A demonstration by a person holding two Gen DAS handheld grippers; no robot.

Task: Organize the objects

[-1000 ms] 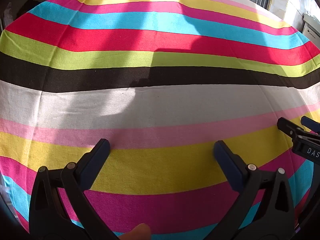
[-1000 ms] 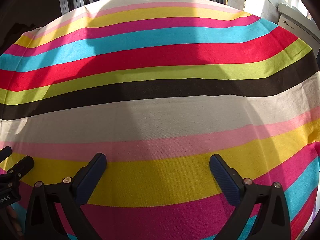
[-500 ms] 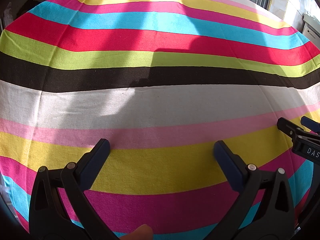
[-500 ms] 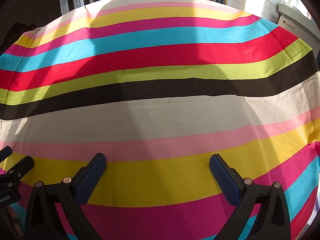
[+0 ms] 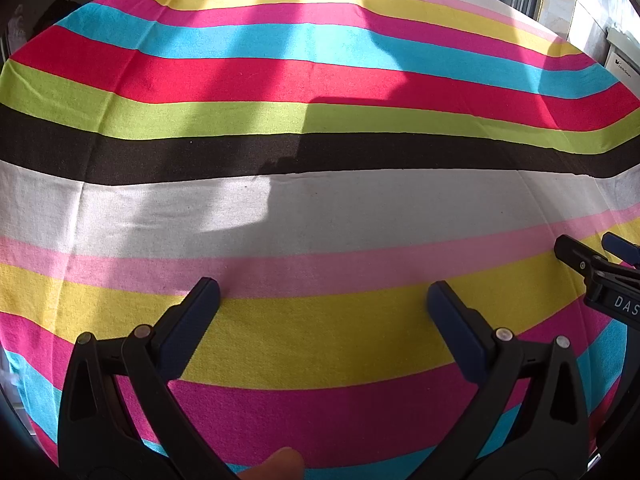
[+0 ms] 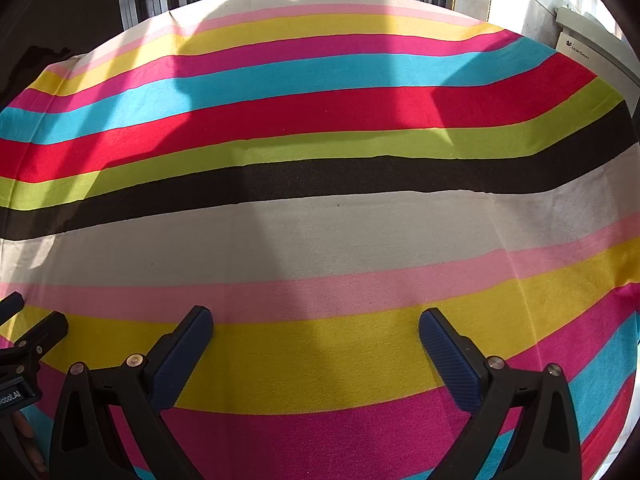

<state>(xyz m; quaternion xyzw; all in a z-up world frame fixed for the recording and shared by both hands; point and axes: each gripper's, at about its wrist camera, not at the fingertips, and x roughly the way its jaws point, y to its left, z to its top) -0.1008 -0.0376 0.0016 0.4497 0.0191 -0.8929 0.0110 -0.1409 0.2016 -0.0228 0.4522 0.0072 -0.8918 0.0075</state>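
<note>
Nothing has changed in the last second: both views match the earlier ones, so we are holding still and the sorting has not begun. Our left gripper (image 5: 322,294) hovers with its fingers wide apart and empty over the near edge of the table, above the yellow stripe of the striped cloth (image 5: 320,208). Our right gripper (image 6: 316,322) hovers just beside it, equally spread and empty. We count two grippers, one cloth, and no objects to organize; wherever those things are, they lie outside both views. A white appliance (image 6: 592,52) stands past the far right corner.
</note>
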